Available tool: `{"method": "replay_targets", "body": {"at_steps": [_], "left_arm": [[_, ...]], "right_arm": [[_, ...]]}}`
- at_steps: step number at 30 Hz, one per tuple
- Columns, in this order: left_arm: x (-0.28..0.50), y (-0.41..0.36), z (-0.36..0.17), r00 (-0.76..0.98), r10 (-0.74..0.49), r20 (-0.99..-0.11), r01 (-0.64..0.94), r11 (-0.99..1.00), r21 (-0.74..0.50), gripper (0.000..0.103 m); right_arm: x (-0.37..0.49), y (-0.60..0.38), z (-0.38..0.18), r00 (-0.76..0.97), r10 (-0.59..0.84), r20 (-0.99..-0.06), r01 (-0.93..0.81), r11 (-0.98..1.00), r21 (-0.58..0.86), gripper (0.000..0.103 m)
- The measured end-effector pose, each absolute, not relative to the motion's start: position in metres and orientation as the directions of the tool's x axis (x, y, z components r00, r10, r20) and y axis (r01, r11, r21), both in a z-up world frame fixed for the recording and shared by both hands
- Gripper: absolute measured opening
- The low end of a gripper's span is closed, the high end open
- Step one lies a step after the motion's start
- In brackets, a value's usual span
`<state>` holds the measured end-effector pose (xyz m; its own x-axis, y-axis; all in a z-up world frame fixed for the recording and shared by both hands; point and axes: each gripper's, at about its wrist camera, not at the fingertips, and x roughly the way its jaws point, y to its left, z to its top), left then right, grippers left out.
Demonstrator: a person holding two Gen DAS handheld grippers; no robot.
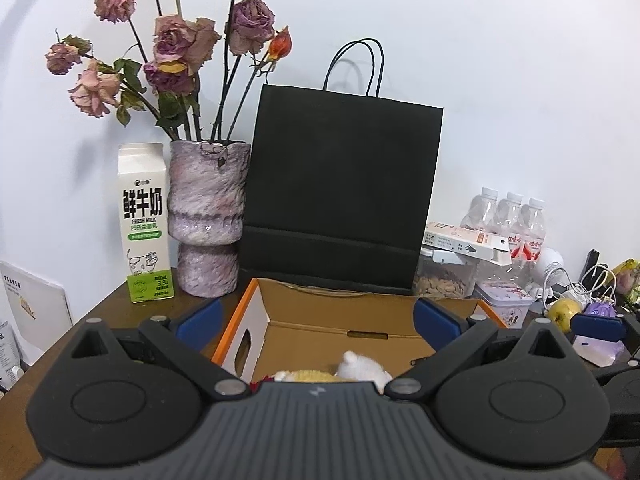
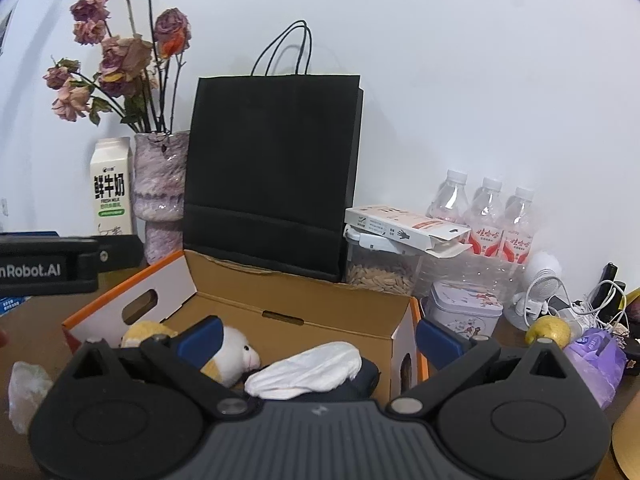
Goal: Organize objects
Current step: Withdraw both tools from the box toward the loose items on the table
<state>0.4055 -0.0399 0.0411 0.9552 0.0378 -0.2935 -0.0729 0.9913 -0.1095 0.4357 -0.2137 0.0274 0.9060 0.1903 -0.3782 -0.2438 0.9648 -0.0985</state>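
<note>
Right wrist view, nearest first: my right gripper (image 2: pixel 318 330) stands spread wide with nothing between its blue pads, poised above the open cardboard box (image 2: pixel 280 300). Directly beneath lie a plush toy (image 2: pixel 234 356) and a white cloth (image 2: pixel 308 368) resting over something dark. I judge both soft, light and unbreakable; the cloth will drape and slip, so it should be pinched at a bunched fold, while the toy wants a hold across its body rather than its head. My left gripper (image 1: pixel 318 316) is likewise parted and empty, over the same box from the other side. On the table outside the box, to the right, are a pale lemon-like fruit (image 2: pixel 548 330), firm but apt to roll, and a purple wrapper (image 2: pixel 600 356), flimsy and crinkly. Further back stands a small printed tin (image 2: pixel 460 308), rigid with smooth sides, best taken across its short width. Behind it are a seed jar (image 2: pixel 380 276), a flat carton (image 2: pixel 404 226) and water bottles (image 2: pixel 484 220). Farthest, against the wall: black paper bag (image 2: pixel 272 172), vase (image 1: pixel 206 220) with dried roses, fragile and top-heavy, and milk carton (image 1: pixel 144 224).
</note>
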Motion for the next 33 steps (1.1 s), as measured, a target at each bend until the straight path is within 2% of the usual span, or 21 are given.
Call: {"method": "replay_targets", "body": {"at_steps": [13, 23, 33], "left_arm": [[0.357, -0.034, 0.034, 0.955, 0.025, -0.296, -0.054, 0.994, -0.092, 0.103], [0.315, -0.029, 0.02, 0.957, -0.004, -0.289, -0.014, 0.998, -0.06, 0.103], [0.281, -0.028, 0.001, 0.949, -0.028, -0.315, 0.018, 0.999, -0.035, 0.103]], "right_arm": [[0.386, -0.226, 0.027, 0.908, 0.192, -0.372, -0.246, 0.964, -0.101, 0.103], [0.334, -0.235, 0.016, 0.924, 0.208, -0.32, -0.248, 0.965, -0.09, 0.103], [0.294, -0.248, -0.007, 0.919, 0.191, -0.346, -0.226, 0.972, -0.063, 0.103]]}}
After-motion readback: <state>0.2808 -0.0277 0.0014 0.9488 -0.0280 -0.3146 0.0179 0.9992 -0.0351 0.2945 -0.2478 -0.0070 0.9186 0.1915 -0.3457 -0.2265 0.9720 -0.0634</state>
